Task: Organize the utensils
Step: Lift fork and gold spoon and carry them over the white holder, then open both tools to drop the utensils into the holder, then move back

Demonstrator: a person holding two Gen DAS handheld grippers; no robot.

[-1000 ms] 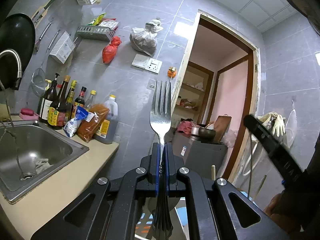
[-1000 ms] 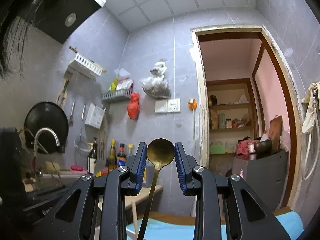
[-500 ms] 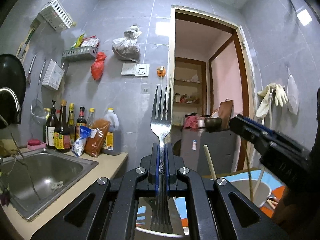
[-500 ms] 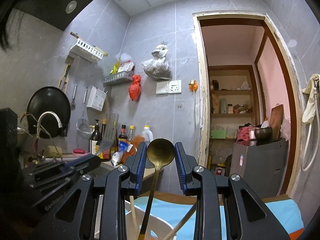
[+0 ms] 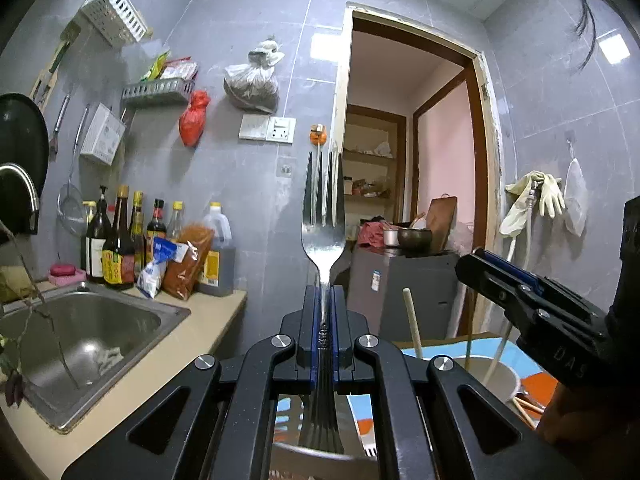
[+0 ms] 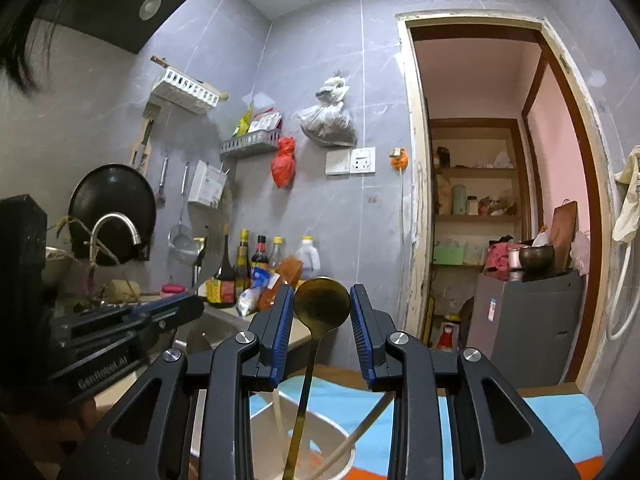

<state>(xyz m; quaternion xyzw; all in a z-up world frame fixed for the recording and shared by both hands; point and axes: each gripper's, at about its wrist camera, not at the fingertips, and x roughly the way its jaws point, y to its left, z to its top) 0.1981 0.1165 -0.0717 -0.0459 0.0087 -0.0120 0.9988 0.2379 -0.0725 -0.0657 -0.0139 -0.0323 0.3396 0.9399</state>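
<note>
A silver fork (image 5: 323, 236) stands upright, tines up, with my left gripper (image 5: 324, 294) shut on its neck. Its handle runs down between the fingers. In the right wrist view a gold spoon (image 6: 322, 306) has its bowl clamped between the blue pads of my right gripper (image 6: 322, 294). The spoon's thin handle hangs down toward a white cup (image 6: 340, 452) that holds pale chopsticks. That cup (image 5: 500, 380) and the chopsticks (image 5: 412, 320) also show in the left wrist view, below the right gripper (image 5: 466, 266). The left gripper (image 6: 196, 307) pokes in from the left.
A steel sink (image 5: 80, 332) and sauce bottles (image 5: 120, 248) sit on the beige counter (image 5: 200, 328) to the left. The cup rests on a blue and orange mat (image 6: 560, 432). Ahead are a grey cabinet (image 5: 408, 292) and an open doorway (image 6: 480, 200).
The left view has rolled upright. Each gripper has come further into the other's view, and the white cup now shows below them. Both grips are unchanged.
</note>
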